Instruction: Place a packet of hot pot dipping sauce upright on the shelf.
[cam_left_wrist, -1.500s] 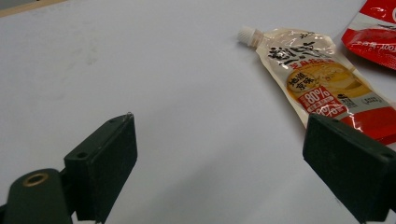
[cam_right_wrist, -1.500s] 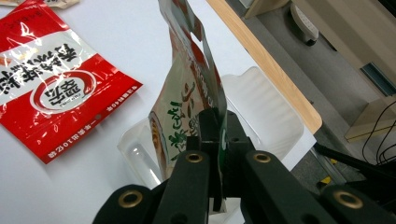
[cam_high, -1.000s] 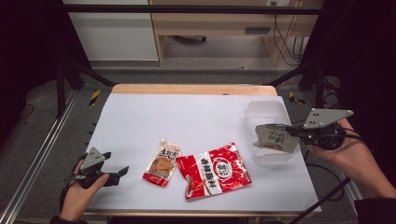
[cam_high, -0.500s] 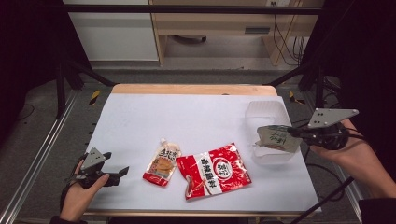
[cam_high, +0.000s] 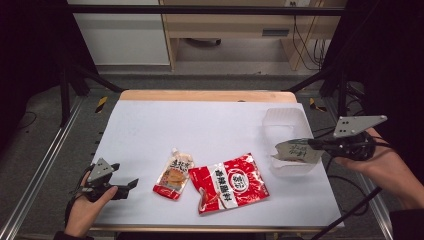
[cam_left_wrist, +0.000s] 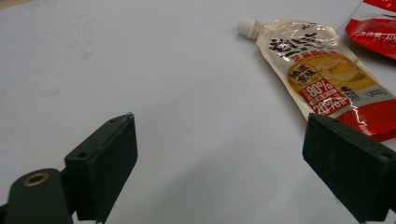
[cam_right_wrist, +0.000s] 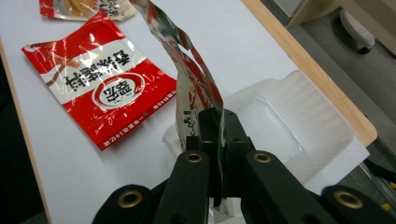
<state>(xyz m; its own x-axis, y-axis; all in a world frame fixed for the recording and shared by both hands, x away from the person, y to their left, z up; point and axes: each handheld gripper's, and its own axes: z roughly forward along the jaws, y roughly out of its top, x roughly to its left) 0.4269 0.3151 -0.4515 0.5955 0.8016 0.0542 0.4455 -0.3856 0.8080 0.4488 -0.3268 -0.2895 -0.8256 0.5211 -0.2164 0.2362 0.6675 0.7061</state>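
Over clear tray (cam_high: 287, 120), at 3 o'clock: right gripper (cam_high: 314, 144) clamped on pale packet (cam_high: 296, 150); next, lower, release inside. Left gripper (cam_high: 131, 185) jaws apart, idle at 8 o'clock.

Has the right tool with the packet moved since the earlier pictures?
Yes. The right tool, shut on the packet, has risen slightly over the clear tray, which has stayed in place.

Lab: white-covered table (cam_high: 210, 125), black metal rig frame (cam_high: 200, 10), loose cables (cam_high: 305, 45).
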